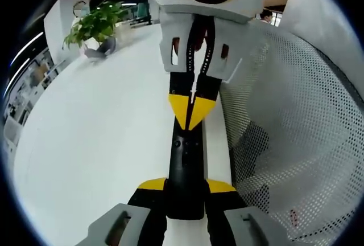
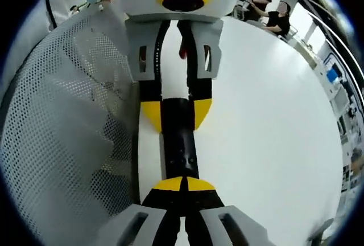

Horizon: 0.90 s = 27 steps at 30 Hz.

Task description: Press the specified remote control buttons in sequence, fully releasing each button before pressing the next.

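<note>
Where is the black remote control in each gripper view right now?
Left gripper view: remote control at lower centre, clamped in the left gripper, right gripper tips on its far end.
Right gripper view: remote control at centre, running from the right gripper up into the left one.
Shared landmark: white mesh sleeve.

Left claw (image 1: 186, 186) clamped, right claw (image 2: 183, 184) closed

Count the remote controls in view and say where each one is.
1. The black remote control lies on the white table, held at its near end by the left gripper, with the right gripper shut, tips on its far end.
</note>
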### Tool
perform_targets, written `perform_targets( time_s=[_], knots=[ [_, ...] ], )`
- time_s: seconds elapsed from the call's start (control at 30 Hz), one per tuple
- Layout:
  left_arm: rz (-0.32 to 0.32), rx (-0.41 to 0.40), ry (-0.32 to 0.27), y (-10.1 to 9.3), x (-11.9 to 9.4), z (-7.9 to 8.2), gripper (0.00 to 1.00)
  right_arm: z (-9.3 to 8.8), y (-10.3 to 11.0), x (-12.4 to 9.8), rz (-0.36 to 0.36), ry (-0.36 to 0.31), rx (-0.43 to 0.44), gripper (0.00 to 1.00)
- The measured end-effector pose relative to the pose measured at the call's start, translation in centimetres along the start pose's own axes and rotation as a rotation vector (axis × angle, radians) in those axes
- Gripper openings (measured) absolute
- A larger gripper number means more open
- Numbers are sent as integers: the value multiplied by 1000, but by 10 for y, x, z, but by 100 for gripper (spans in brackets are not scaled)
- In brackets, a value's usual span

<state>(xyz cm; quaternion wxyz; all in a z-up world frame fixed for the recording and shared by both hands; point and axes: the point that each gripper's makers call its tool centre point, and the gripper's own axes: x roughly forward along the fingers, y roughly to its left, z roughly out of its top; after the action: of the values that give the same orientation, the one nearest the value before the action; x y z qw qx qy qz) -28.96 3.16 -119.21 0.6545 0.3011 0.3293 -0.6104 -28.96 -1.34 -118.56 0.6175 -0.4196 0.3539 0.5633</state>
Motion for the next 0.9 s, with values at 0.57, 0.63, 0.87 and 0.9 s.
perform_targets(
  time_s=[0.57, 0.63, 0.87, 0.9],
  knots=[
    [7, -9, -17, 0, 0, 0, 24, 6, -3, -4, 40, -316, 248, 0],
    [7, -10, -19, 0, 0, 0, 24, 6, -2, -4, 41, -311, 207, 0],
    [8, -9, -15, 0, 0, 0, 24, 9, 1, -2, 14, -214, -116, 0],
    [8, -9, -14, 0, 0, 0, 24, 10, 1, -1, 16, -195, -176, 0]
  ],
)
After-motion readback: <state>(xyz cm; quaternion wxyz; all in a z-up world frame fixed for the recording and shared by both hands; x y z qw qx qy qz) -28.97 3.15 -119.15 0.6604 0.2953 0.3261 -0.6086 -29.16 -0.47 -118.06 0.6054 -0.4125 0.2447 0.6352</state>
